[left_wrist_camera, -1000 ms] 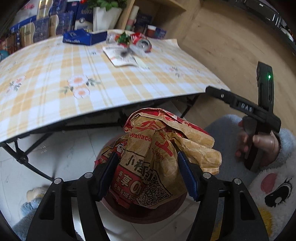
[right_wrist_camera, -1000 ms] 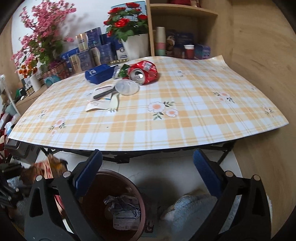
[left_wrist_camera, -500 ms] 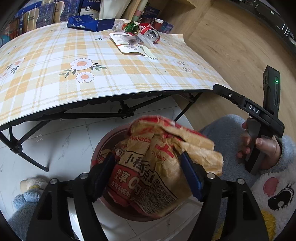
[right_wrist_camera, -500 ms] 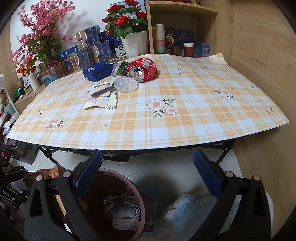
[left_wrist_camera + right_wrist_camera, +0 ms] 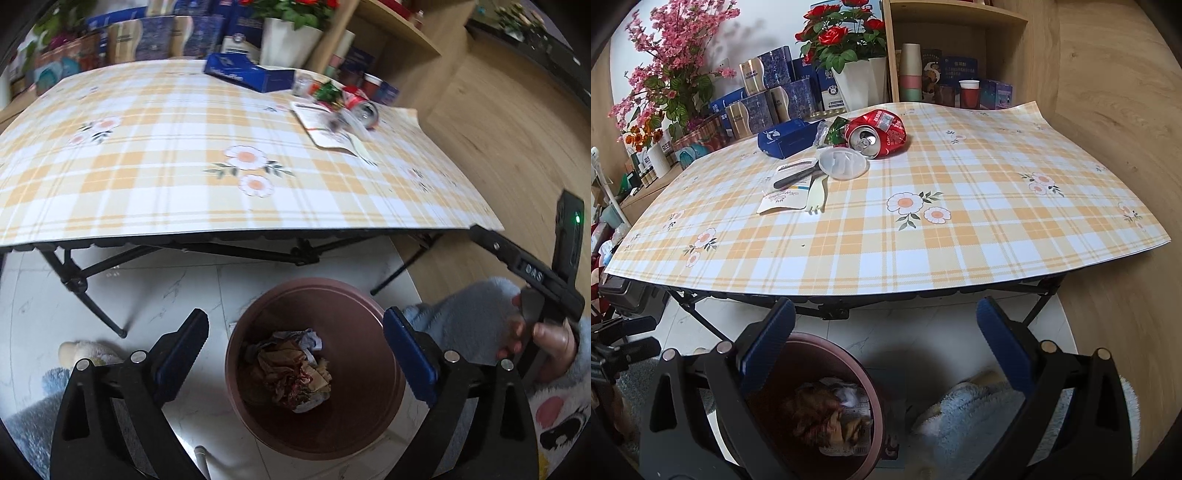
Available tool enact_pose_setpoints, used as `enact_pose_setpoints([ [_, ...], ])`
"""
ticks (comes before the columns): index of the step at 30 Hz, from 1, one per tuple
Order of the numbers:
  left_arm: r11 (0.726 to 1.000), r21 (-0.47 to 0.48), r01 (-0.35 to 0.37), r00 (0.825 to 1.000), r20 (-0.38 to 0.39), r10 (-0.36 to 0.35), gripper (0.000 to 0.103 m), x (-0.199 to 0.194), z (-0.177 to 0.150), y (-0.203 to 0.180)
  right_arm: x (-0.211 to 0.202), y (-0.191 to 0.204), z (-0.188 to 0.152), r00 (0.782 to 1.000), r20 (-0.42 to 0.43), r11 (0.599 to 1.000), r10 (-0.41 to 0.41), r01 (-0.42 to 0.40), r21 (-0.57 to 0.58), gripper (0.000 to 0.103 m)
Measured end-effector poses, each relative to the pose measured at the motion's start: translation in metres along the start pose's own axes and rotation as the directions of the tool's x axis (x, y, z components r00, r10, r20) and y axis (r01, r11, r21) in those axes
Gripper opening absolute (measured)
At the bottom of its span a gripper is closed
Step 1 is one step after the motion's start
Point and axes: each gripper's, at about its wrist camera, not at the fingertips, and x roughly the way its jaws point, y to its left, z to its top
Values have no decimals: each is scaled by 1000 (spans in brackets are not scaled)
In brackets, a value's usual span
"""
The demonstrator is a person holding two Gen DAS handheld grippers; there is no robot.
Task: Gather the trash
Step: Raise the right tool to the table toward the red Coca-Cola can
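The left gripper (image 5: 293, 354) hangs over the brown bin (image 5: 258, 314) on the floor. Its jaws are opening wide and nothing is between them. The crumpled wrapper (image 5: 295, 373) lies at the bottom of the bin, below the jaws. The right gripper (image 5: 884, 350) has its jaws wide too, with nothing in them. More trash waits on the table (image 5: 923, 251): a crushed red can (image 5: 882, 133) and a plastic lid (image 5: 844, 164).

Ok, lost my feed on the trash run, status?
Left gripper opening, empty. Right gripper open, empty. Wrapper in bin. Can on table. Nothing blocking.
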Motion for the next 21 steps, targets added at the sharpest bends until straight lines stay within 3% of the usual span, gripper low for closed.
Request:
enact_pose_setpoints([
  [15,989,-144,-45,994,89,58,94,-18,4,25,3,-4,-2,1000,-15,1000,8,-7,22,97],
  [21,977,-205,-55,991,111,79,94,-22,4,38,10,-9,2,998,-60,998,31,-28,63,97],
])
